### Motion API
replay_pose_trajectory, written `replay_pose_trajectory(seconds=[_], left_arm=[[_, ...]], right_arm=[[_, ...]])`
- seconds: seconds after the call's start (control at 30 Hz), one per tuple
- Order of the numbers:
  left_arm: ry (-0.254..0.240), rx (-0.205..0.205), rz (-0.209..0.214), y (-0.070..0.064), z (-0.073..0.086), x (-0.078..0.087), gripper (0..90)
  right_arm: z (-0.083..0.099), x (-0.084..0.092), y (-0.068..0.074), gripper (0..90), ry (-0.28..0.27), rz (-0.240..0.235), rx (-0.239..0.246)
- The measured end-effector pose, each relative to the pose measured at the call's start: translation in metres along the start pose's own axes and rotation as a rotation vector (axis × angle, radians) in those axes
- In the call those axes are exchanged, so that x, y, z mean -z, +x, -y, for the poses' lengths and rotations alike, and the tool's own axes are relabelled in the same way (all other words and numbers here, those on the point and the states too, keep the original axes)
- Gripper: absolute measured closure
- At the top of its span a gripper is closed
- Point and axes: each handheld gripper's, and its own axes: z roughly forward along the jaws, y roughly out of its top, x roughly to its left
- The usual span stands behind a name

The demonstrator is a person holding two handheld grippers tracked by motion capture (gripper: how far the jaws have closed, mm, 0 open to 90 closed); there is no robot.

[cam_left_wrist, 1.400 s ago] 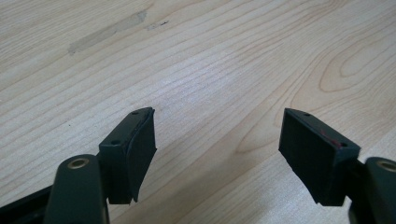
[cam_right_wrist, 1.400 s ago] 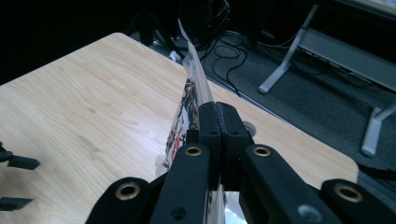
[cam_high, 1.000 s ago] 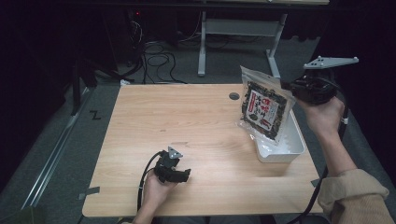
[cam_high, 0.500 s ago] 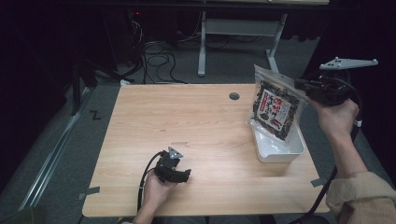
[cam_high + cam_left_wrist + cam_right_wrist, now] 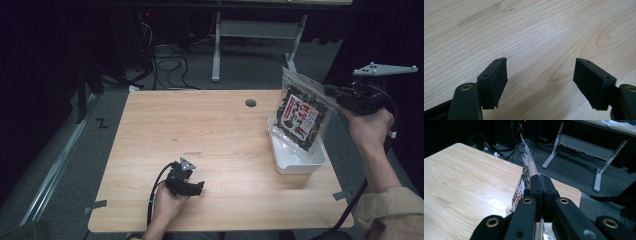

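Snack bag (image 5: 300, 114) between right tongs (image 5: 334, 93)

1. Snack bag (image 5: 301, 116): clear pouch with a dark label bearing red and white print, dark contents; hangs upright and tilted, pinched at its edge (image 5: 529, 162), above the tray.
2. Tray (image 5: 280, 150): white, rectangular, shallow; sits on the table's right part, directly under the bag.
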Motion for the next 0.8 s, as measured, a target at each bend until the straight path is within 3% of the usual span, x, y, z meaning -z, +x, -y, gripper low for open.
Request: replay_pose_trajectory(seconds=[0.5, 0.8], left_arm=[[0.004, -0.002, 0.000, 0.000, 0.000, -0.001, 28.0], [0.008, -0.005, 0.000, 0.000, 0.000, -0.002, 28.0]], right_arm=[[0.006, 0.006, -0.011, 90.0, -0.002, 0.039, -0.016], [0.015, -0.004, -0.010, 90.0, 0.022, 0.035, -0.019]])
